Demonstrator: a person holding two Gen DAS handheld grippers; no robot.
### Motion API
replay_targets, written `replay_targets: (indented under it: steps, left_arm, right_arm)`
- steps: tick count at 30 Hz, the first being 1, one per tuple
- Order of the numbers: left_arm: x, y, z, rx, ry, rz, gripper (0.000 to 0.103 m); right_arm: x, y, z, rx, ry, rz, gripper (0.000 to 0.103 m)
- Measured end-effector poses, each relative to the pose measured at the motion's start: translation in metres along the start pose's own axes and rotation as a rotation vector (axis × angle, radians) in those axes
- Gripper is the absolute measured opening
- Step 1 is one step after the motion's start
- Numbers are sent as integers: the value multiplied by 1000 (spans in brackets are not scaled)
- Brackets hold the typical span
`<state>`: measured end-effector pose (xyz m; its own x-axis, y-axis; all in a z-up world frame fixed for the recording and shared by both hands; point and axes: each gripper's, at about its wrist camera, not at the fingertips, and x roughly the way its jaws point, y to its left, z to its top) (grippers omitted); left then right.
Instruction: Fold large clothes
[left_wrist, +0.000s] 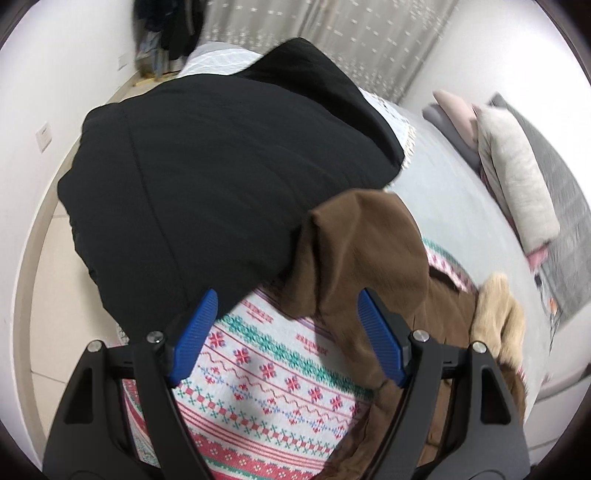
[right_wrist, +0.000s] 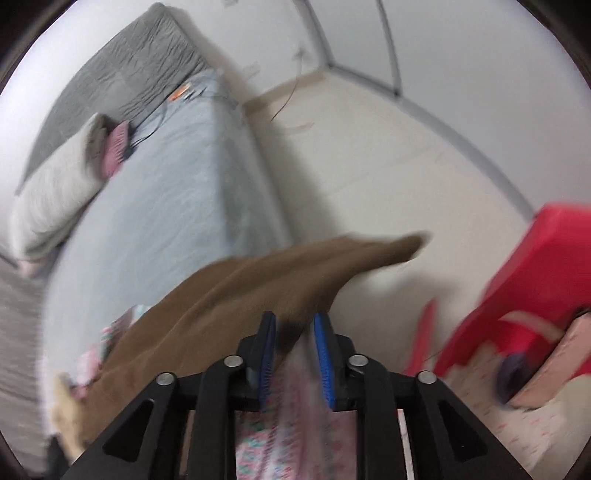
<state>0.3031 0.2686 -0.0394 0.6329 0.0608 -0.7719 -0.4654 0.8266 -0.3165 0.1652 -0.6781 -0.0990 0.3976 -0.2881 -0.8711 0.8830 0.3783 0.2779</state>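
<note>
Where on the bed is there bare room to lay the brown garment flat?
Free: the grey sheet between the black folded coat and the pillows at the headboard. Crowded: the patterned blanket near the left gripper, where the coat and brown garment overlap; the tan piece lies beside them.

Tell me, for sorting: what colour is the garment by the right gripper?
Brown; clearest in the left wrist view.
</note>
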Motion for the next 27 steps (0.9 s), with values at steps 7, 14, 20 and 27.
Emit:
replay_targets:
  steps: [7, 14, 20, 27]
  left_arm:
    - [57, -10, -3, -143, 148, -125, 79]
    - [104, -17, 7, -343, 61, -121, 75]
    - [102, -27, 7, -282, -63, -149, 14]
    - [-78, -117, 21, 378, -652, 39, 14]
  right_arm:
    - [-25, 32, -1, -135, -81, 101, 37]
    - [-55, 95, -35, -289, -104, 300, 38]
    - [-86, 133, -64, -419, -165, 401, 38]
    - [-86, 155, -77, -462, -163, 462, 38]
